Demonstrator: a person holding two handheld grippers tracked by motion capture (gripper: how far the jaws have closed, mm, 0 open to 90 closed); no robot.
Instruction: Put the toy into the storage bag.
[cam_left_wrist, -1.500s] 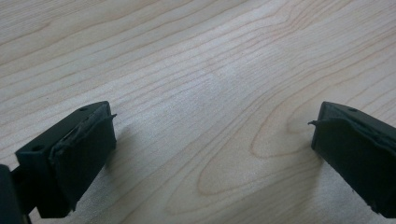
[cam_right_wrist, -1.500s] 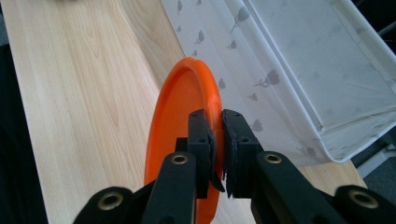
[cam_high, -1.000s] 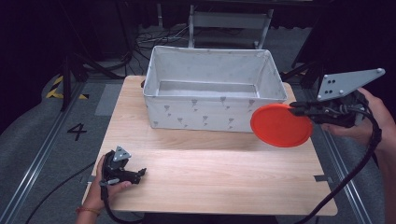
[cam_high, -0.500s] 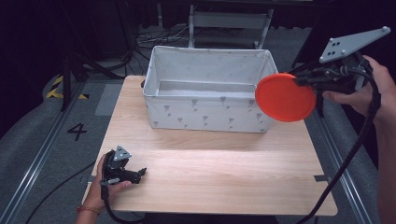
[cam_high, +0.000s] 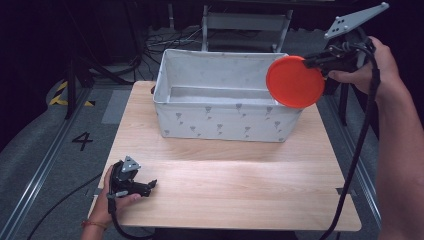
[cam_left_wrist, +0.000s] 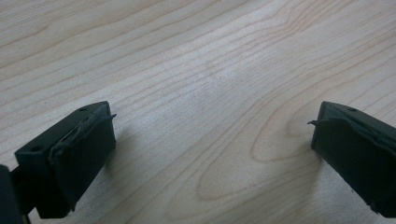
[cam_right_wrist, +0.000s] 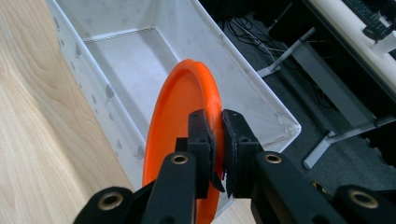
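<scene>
The orange plate (cam_high: 294, 82) is held on edge by its rim, clamped between the jaws of the right gripper (cam_right_wrist: 215, 135) above the right end of the white bin (cam_high: 215, 117), presumably for dropping in, while the left gripper (cam_left_wrist: 208, 140) is rested wide open on the table (cam_high: 240, 185).

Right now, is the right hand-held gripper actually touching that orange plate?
Touching. The right gripper view shows the right hand-held gripper with both jaws clamped on the rim of the orange plate.
</scene>
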